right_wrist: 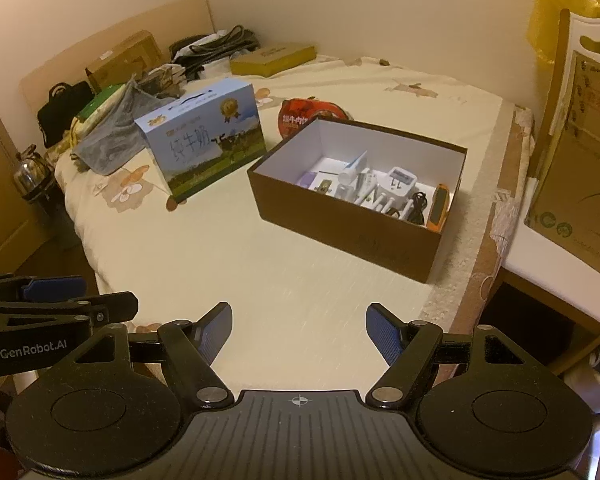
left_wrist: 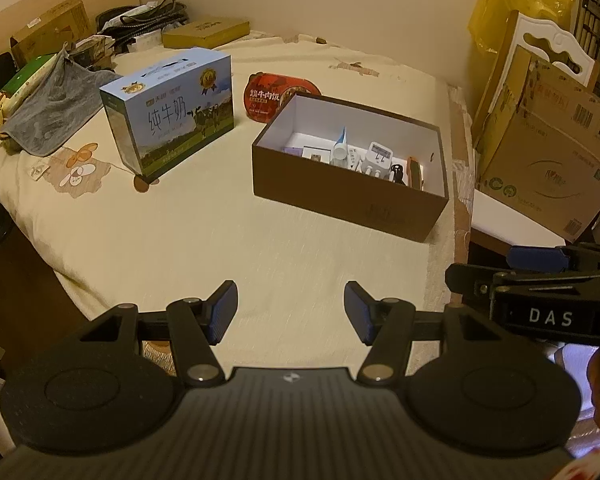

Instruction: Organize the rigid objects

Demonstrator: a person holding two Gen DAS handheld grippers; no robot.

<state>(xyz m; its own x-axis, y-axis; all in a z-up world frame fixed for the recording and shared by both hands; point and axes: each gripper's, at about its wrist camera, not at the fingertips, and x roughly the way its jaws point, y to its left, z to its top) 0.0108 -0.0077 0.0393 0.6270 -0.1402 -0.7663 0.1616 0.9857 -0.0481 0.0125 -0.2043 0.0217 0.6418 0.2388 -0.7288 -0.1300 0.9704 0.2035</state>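
Cream-sheeted bed (left_wrist: pixel 228 232), brown open box (left_wrist: pixel 340 196) seen near its right edge, blue milk carton (left_wrist: pixel 172 116) mid-bed, red bowl (left_wrist: pixel 268 96) behind, grey cloth (left_wrist: pixel 48 116) draped at left edge.

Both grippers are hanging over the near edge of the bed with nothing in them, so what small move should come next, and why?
Probably ease the left gripper forward toward the blue-and-green milk carton. Both it and the right gripper are open and empty, the open brown cardboard box already holds small items, and the carton stands loose on the cream bedsheet beside it.
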